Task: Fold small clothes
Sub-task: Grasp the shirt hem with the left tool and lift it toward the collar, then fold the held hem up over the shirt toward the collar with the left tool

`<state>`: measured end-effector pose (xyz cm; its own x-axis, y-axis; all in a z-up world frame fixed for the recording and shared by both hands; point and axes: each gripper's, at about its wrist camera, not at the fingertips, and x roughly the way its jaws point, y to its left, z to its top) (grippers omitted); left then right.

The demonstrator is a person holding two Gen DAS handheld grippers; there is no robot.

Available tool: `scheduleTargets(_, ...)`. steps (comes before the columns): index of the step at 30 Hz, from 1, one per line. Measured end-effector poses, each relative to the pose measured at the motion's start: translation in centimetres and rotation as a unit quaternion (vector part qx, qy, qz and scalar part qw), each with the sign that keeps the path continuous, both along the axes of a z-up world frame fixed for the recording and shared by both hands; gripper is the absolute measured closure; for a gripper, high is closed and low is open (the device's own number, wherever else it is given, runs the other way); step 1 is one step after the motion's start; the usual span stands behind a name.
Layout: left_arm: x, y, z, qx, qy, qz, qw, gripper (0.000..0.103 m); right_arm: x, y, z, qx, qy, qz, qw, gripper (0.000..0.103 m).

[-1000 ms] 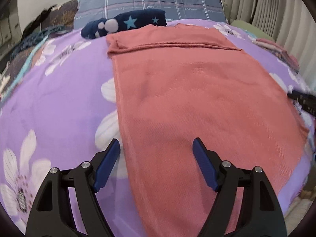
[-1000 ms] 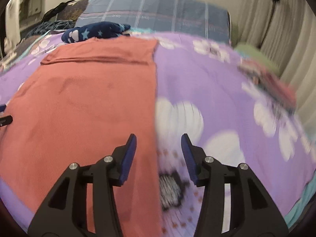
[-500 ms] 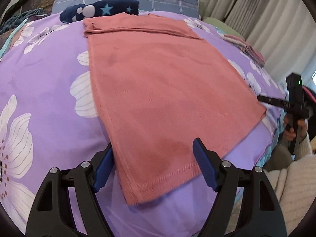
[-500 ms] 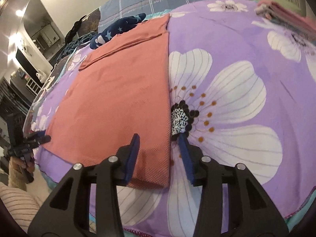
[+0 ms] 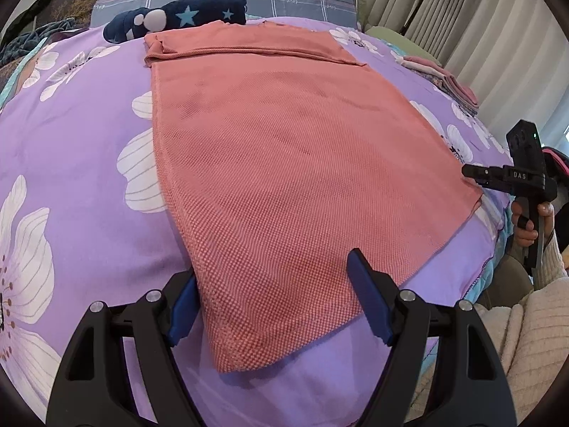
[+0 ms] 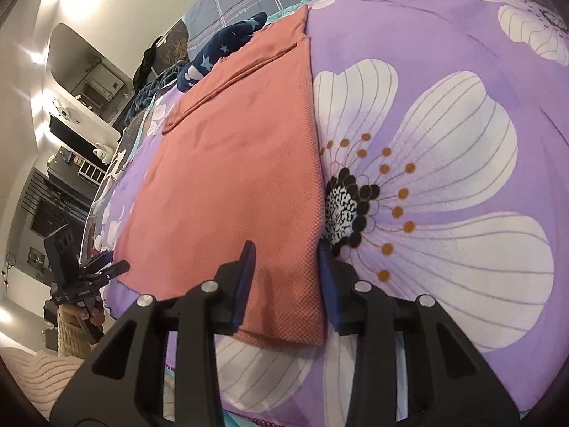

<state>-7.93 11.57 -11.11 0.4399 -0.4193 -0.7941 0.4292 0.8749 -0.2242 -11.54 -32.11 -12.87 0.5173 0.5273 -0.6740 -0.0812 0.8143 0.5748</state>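
Both of my grippers have dropped back from mid-bed to the near hem over the last second, which I read as lining up to pinch the two near corners for the next fold. Through the left wrist camera, my left gripper (image 5: 274,297) has its blue fingers (image 5: 368,297) wide apart, straddling the near left corner of the salmon-pink mesh-knit garment (image 5: 284,163), which lies flat on the purple flowered bedspread (image 5: 71,163) with its far end already folded over; nothing is gripped yet. A navy star-print cloth (image 5: 185,17) sits just beyond that folded end. Through the right wrist camera, my right gripper (image 6: 284,281) is narrower but also apart, fingers on either side of the garment's near right corner, the right-hand one at the side edge.
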Motion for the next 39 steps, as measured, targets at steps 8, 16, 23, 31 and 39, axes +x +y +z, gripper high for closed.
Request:
scheduleTargets(8,-0.5,0.5,0.0,-0.004,0.001,-0.008,1.0000,0.032,-0.1,-0.5,-0.3,0.014,-0.004,0.012,1.000,0.063)
scheduleTargets(16,0.2,0.8,0.0,-0.038,0.000,-0.002,0.9993,0.055,2.4,0.7,-0.4,0.037,-0.012,0.022,0.999,0.060)
scheduleTargets(23,0.6,3.6,-1.0,-0.105,0.038,0.032,0.9933,0.082,1.1,-0.4,-1.0,0.074,0.004,0.034,0.997,0.065)
scheduleTargets(31,3.4,1.0,-1.1,-0.097,0.013,0.007,0.9952,0.092,4.0,1.3,-1.0,0.053,0.006,0.022,0.998,0.098)
scheduleTargets(39,1.6,0.4,5.3,-0.107,-0.093,-0.008,0.9899,0.100,1.9,0.0,4.6,0.107,-0.089,0.013,0.990,0.099)
